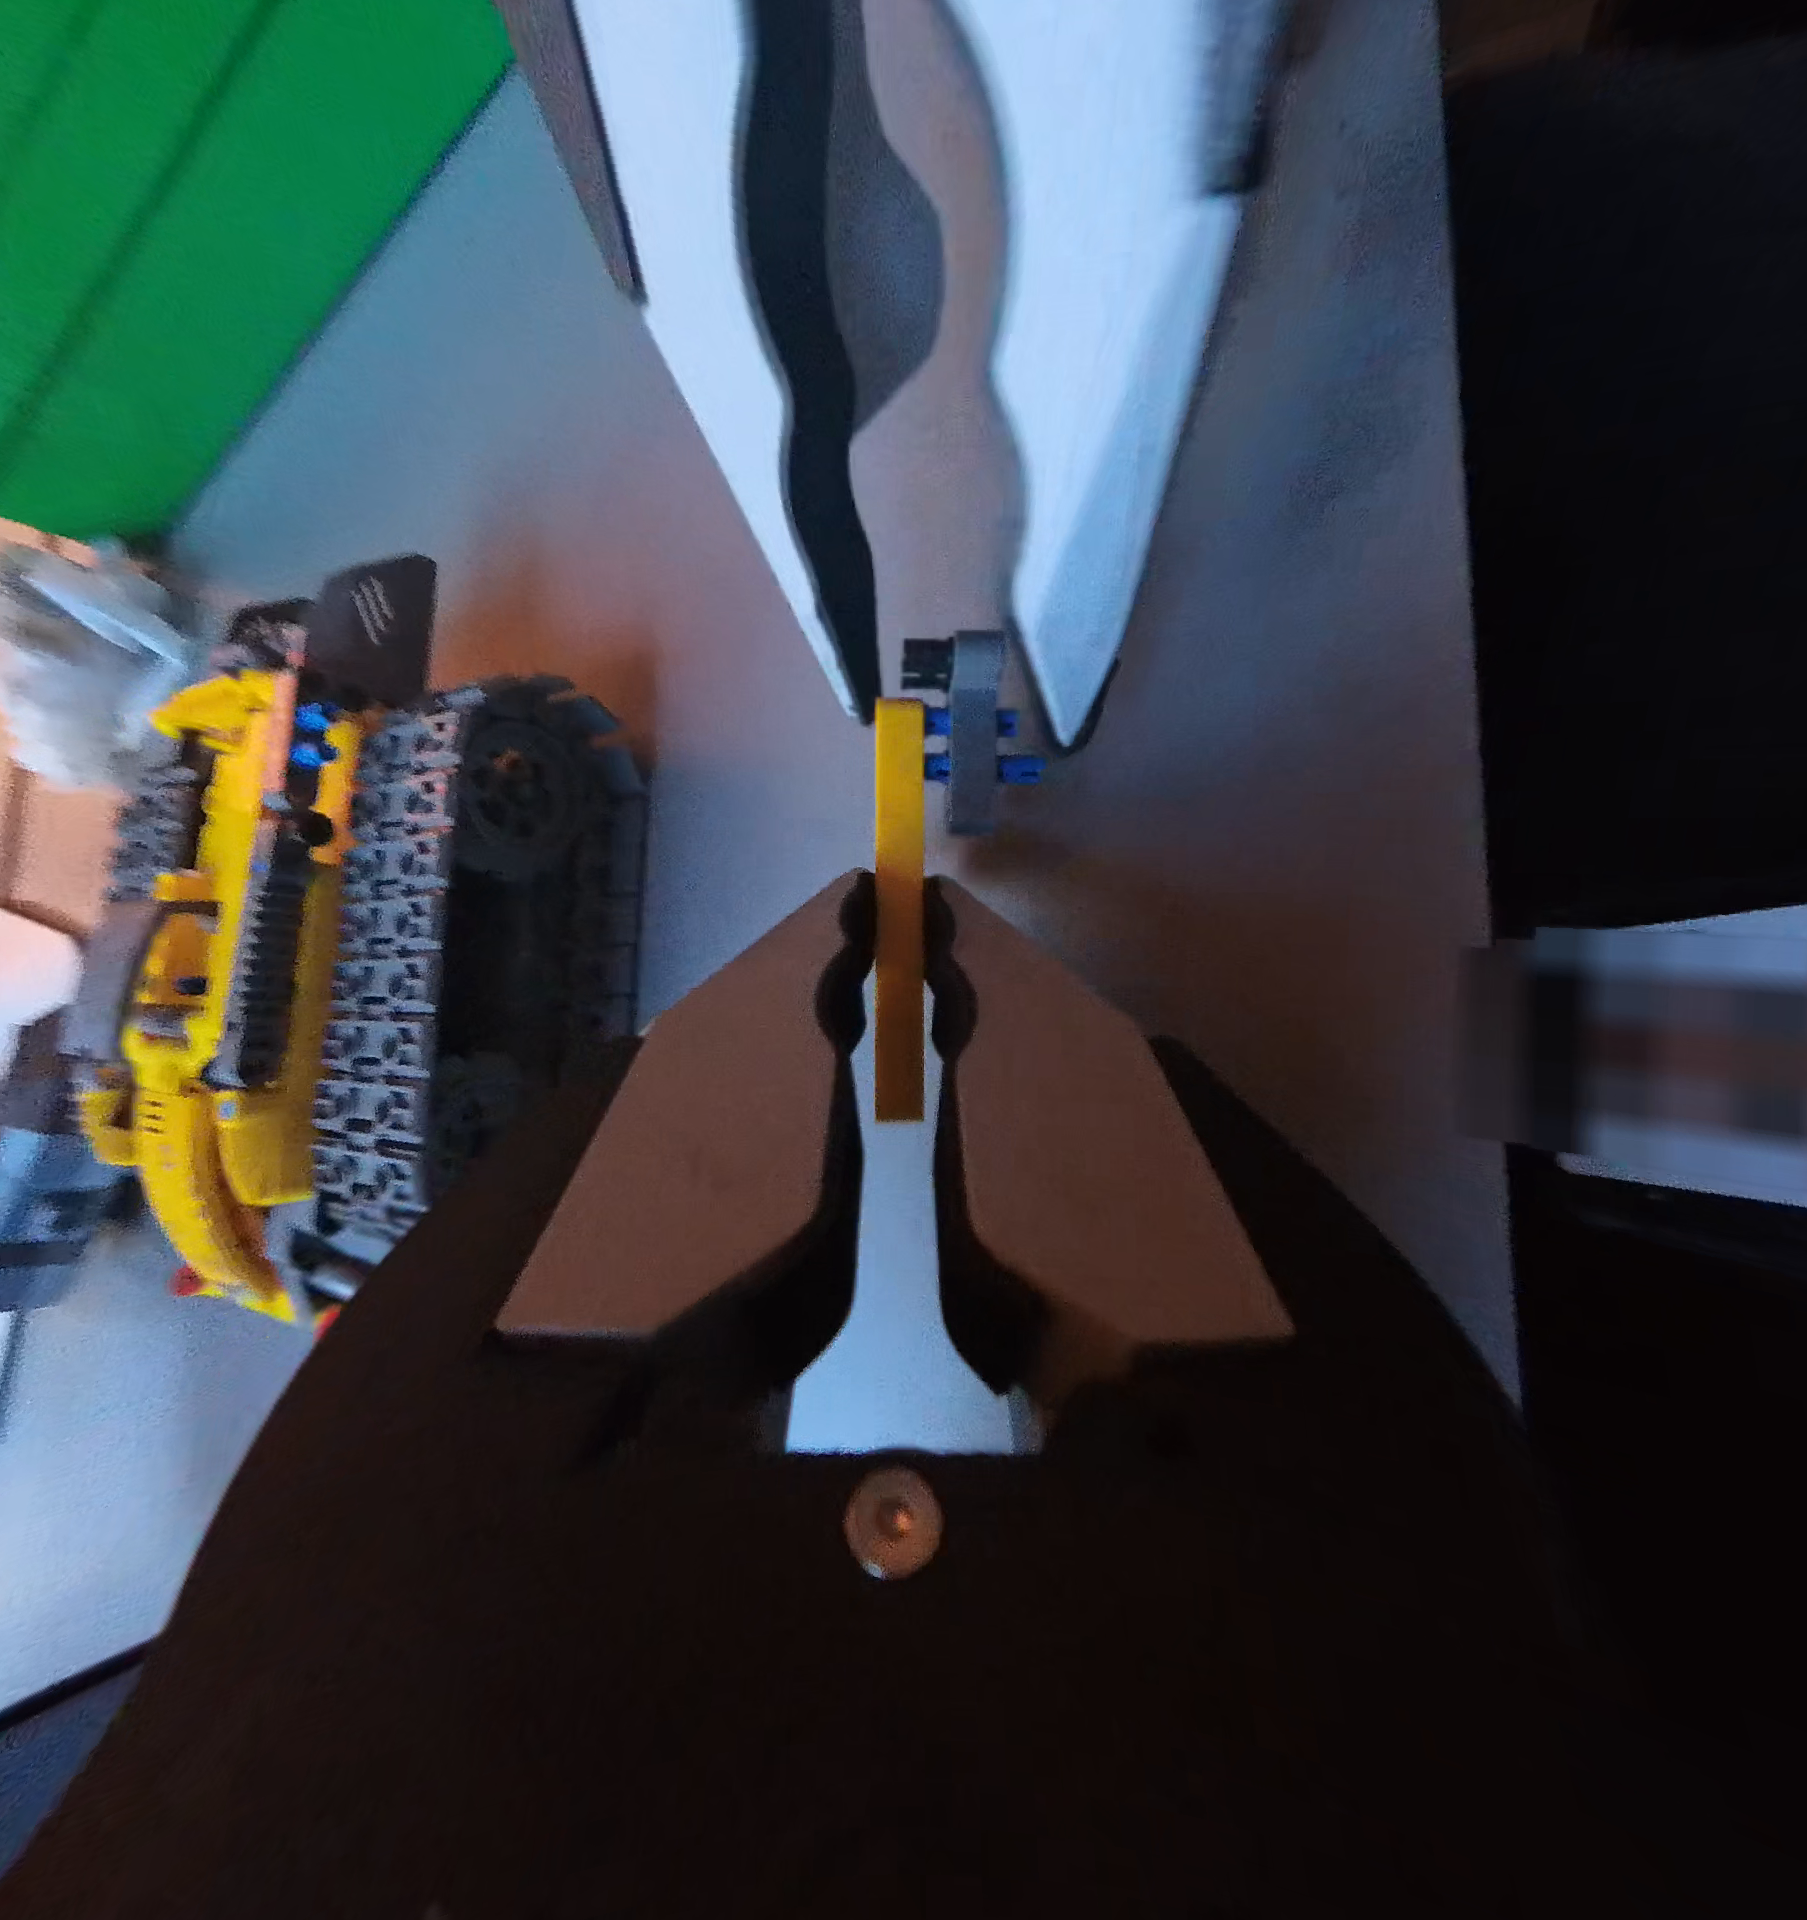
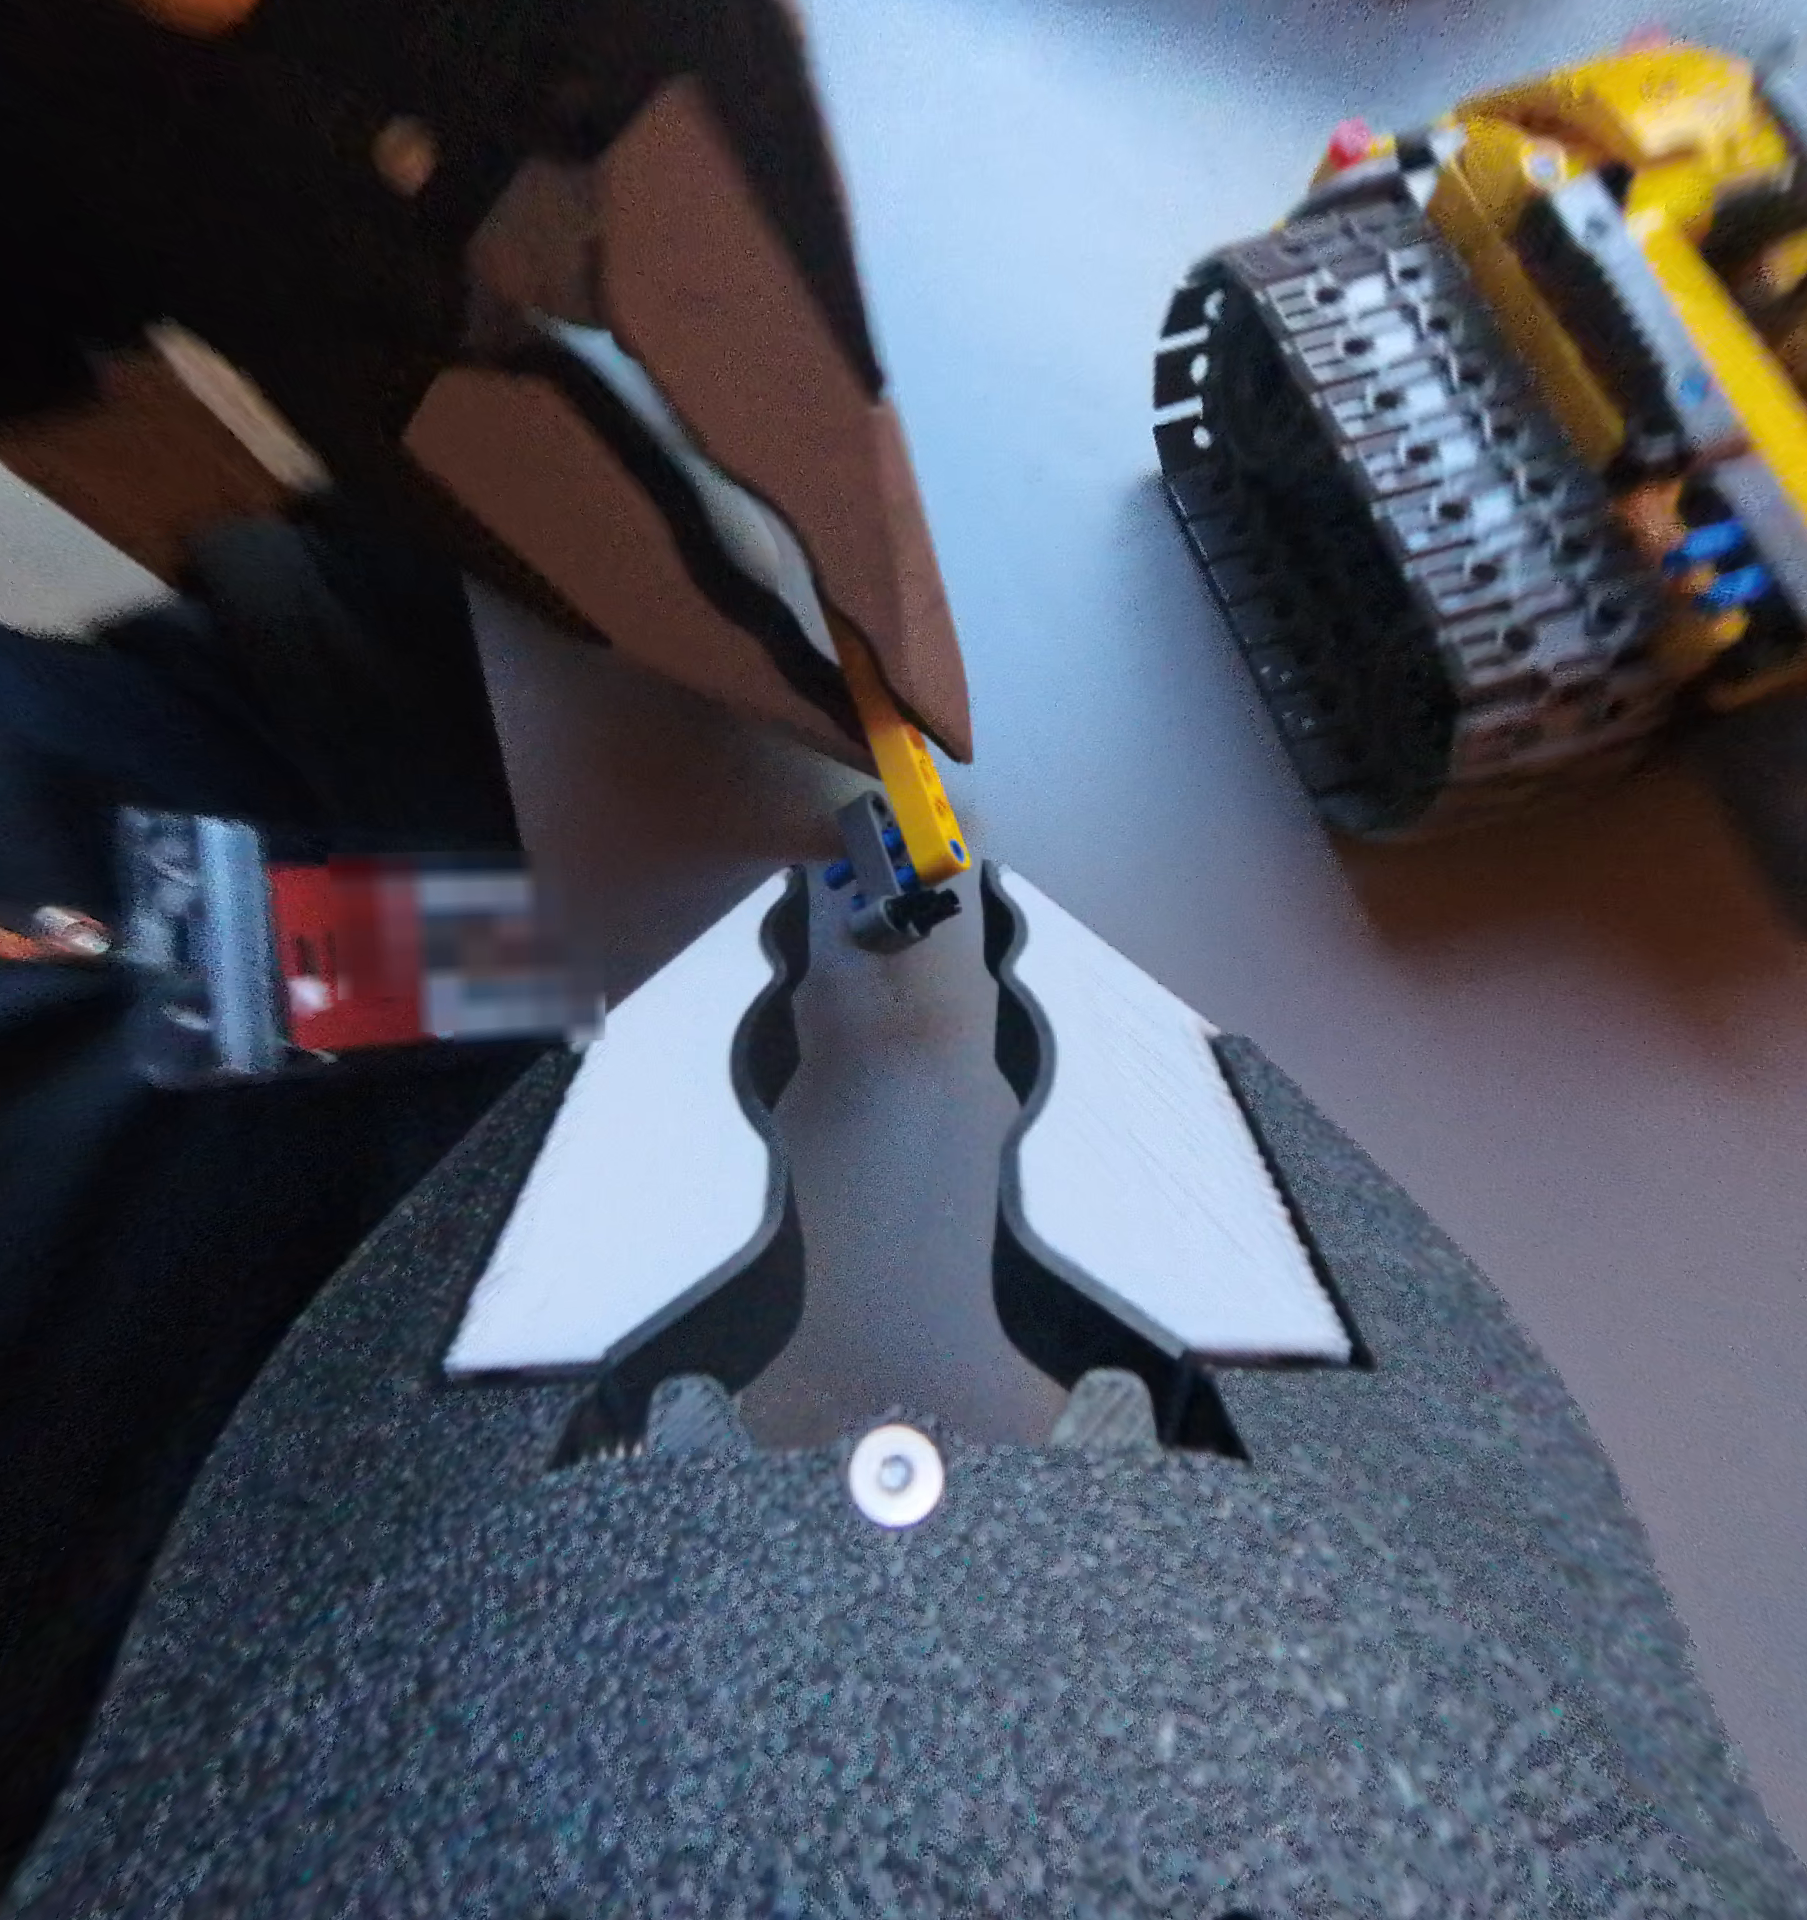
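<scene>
Grey counter (image 2: 1138,727) runs under both of my claws, dim and warm-lit, with a green sheet (image 1: 151,229) off at its far edge in the left wrist view. Closest to me, my left claw (image 1: 897,894) is clamped on a yellow beam (image 1: 899,914), which is held edge-on so that its far end sticks out past the fingertips; I judge that grip leaves the joint end free to work on. Pinned to that free end by blue pegs (image 1: 938,743) is a short grey piece (image 1: 974,727) with a black peg (image 1: 920,657) at its tip. My right claw (image 2: 894,883) faces it, jaws spread apart with nothing between the pads, its tips either side of the grey piece and just short of touching it. Farther off, well apart from both claws, a yellow tracked model vehicle (image 2: 1501,416) sits on the counter.
</scene>
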